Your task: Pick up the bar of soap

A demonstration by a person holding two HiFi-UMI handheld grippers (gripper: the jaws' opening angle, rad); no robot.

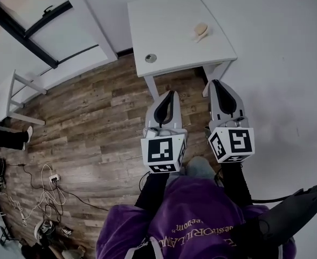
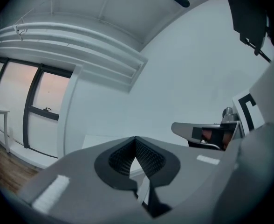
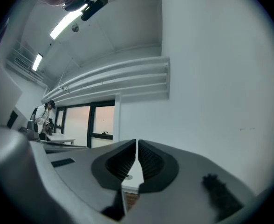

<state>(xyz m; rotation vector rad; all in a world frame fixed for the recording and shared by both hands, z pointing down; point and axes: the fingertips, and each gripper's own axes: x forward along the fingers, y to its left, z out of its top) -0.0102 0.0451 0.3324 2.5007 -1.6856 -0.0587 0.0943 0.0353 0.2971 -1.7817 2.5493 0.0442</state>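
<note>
Currently, far to your left, loose cables (image 1: 45, 190) trail over the wooden floor (image 1: 94, 123) beside a small side table (image 1: 2, 93). They lie well apart from you, but I'd judge them a tripping risk if you sidestep that way.

Your left gripper (image 1: 172, 93) is held out over the floor, its tips just short of the near edge of the white table (image 1: 169, 15). In the left gripper view its jaws are pressed together with nothing between them. A small round object (image 1: 151, 58) sits on the tabletop near the front left corner, and a careless sweep could knock it off.

Your right gripper (image 1: 216, 82) points at the table's front right corner. Its jaws are likewise drawn together on nothing, with only a thin slit showing in the right gripper view.

The bar of soap (image 1: 200, 30) lies untouched on the right part of the tabletop, close to the right edge and well beyond both grippers.

The likely trouble, as I judge it:
- If you reach in with the jaws still together, the tips will shove the soap instead of straddling it, and it may slide off that near edge.
- If you come in low, a gripper may strike the table's front rim.
- Soap tends to be slick, so a hard or off-centre pinch could squirt it out sideways.
</note>
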